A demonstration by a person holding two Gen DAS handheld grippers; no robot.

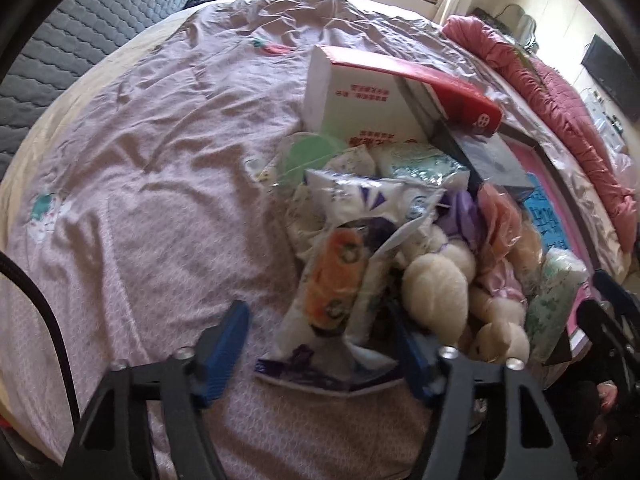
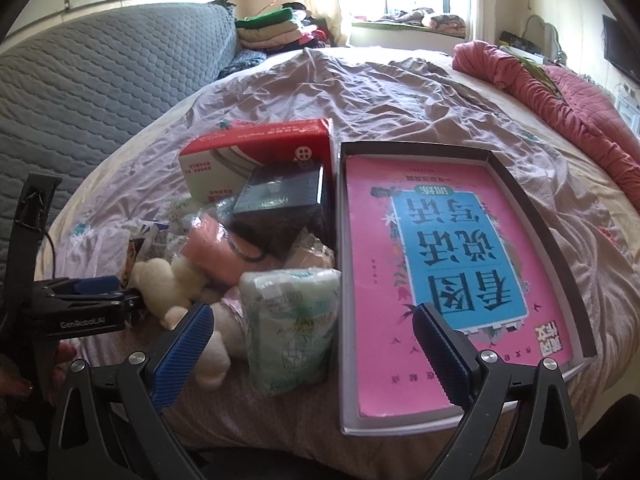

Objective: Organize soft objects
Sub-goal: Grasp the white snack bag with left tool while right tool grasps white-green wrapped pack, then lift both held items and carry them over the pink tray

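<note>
We bring our half-open left gripper (image 1: 320,344) around the crinkly white-and-purple plastic pack (image 1: 340,280) heaped on the mauve-sheeted bed (image 1: 140,160), its fingers not visibly pressing it, our right gripper (image 2: 316,344) wide and empty.

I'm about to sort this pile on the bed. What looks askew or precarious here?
The dark box sits tilted, propped against the red-and-white carton and resting on soft packets rather than the bed. The white plush toy lies tumbled at the pile's edge.

We count — boxes: three (image 2: 260,156) (image 2: 280,204) (image 2: 560,240) | book: one (image 2: 440,260) | plush toy: one (image 2: 176,280) | tissue packs — at least two (image 2: 292,320) (image 1: 424,164)
</note>
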